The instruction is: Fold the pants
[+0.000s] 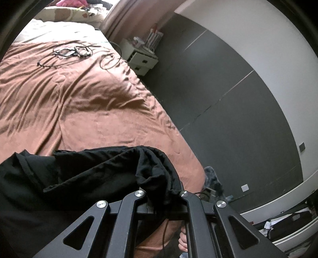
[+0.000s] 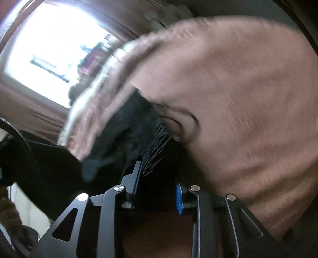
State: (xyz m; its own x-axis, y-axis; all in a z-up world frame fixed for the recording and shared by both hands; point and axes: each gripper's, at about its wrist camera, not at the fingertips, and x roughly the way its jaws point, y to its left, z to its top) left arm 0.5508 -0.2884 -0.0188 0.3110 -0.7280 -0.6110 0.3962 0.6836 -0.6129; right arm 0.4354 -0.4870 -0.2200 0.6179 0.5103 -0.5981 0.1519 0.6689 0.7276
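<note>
From my left wrist view, the left gripper (image 1: 162, 195) sat at the bottom centre of the frame with its fingertips buried in a bunch of the black pants (image 1: 95, 174), clamped on that cloth as far as I could see. The pants spread from there toward the lower left, heaped in loose folds on the brown bedspread (image 1: 79, 103), which filled the left and middle of the frame and was wrinkled all over. Some dark cables (image 1: 73, 53) lay in loops on the spread in the upper left, well apart from the pants, and patterned pillows (image 1: 77, 12) sat at the very top. The bed's right edge ran diagonally from top centre down to the lower middle; just beyond it stood a white nightstand (image 1: 142, 59) at upper centre, against a dark grey wall (image 1: 228, 111) that took up the right side. A strip of floor with clutter showed in the lower right corner. In my right wrist view, heavily blurred, the right gripper (image 2: 159, 182) had its blue-padded fingers (image 2: 178, 195) standing apart, with dark pants fabric (image 2: 129, 135) bunched just ahead of them at centre. Brown bedspread (image 2: 248, 99) filled the right and upper part of that frame, and a bright window (image 2: 49, 53) glared at upper left.
</note>
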